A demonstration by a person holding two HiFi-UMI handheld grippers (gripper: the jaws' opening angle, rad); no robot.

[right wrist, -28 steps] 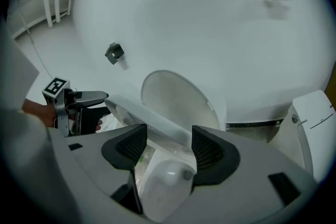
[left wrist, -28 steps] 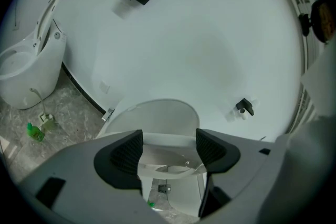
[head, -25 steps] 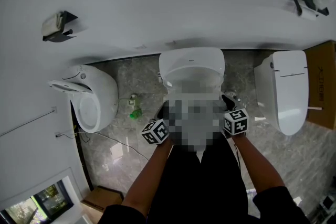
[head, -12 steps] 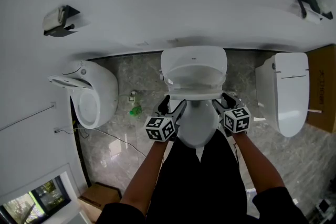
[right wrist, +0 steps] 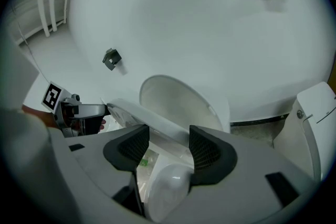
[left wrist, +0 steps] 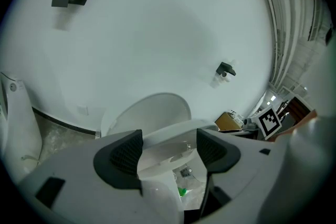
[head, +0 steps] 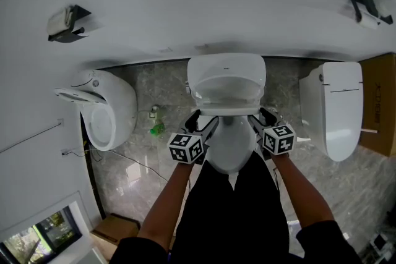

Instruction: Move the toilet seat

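toilet seat point(head: 227, 110) is centre of the head view, its front edge lifted off the bowl point(head: 230, 145). lid point(head: 226, 74) stands upright behind it against the wall.

The seat's free edge runs left-right and the hinge is on the top-of-frame side. I'd say the next move is a swing about that hinge; up or down, can't call it.

There are 2 tools on it, 1 per front corner. left tool point(left wrist: 169, 147) is at the seat's lower left and right tool point(right wrist: 169, 147) at its lower right, about equally near. Both look pinched on the rim, which sits between the pads near the tips.

vs 1 s ago: the left tool's marker cube has rolled and tucked in toward the bowl. The right tool's jaws have just been closing, with the seat rim between them. The right hand is otherwise in the same spot.
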